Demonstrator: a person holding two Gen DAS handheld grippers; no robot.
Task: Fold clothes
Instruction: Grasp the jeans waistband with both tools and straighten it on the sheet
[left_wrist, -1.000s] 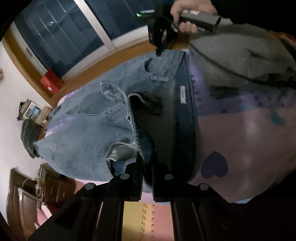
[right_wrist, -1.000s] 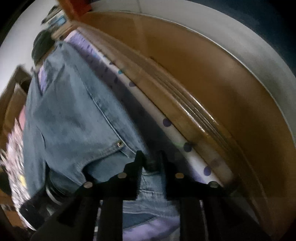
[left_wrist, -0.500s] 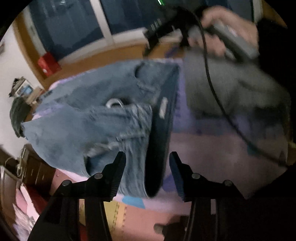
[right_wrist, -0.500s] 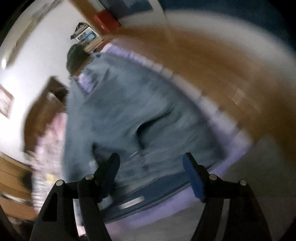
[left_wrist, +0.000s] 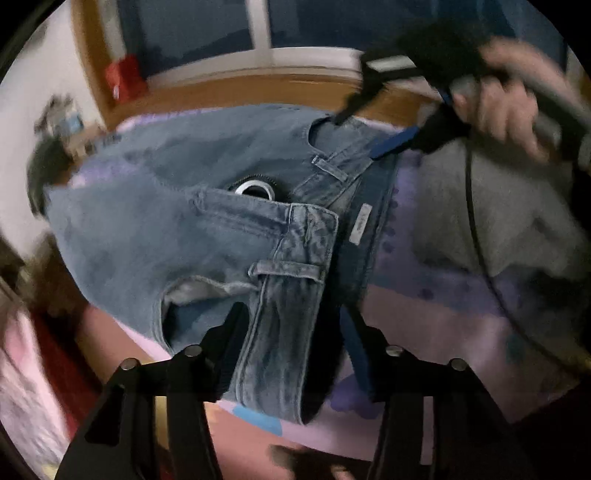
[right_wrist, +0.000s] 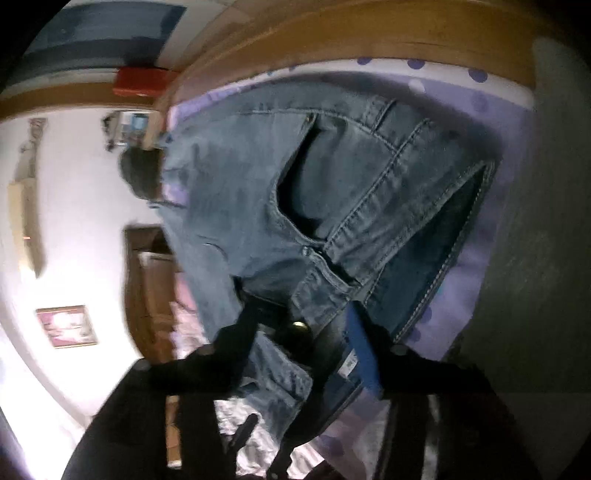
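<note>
Left gripper (left_wrist: 291, 325): the jaws are opening and stand well apart. The waistband (left_wrist: 291, 332) of the blue jeans (left_wrist: 166, 229) lies in the gap between the fingers, and neither pad presses on it. A belt loop (left_wrist: 286, 268) sits just beyond the fingertips. Farther ahead is the metal button (left_wrist: 254, 189) at the fly, with a white label (left_wrist: 360, 224) on the inner waistband ahead and to the right. The jeans lie spread on a purple dotted bedsheet (left_wrist: 424, 280). A grey garment (left_wrist: 517, 214) lies ahead to the right.

Right gripper (right_wrist: 301, 321): the jaws stand apart with nothing clamped. The waistband corner and button of the jeans lie under the gap between the fingers. A front pocket (right_wrist: 306, 184) opens ahead. In the left wrist view, this gripper hangs above the far corner of the waistband, gripped by a hand (left_wrist: 506, 107).

A wooden bed frame (left_wrist: 258, 88) runs beyond the jeans, with a red box (left_wrist: 123, 79) at its far left.
</note>
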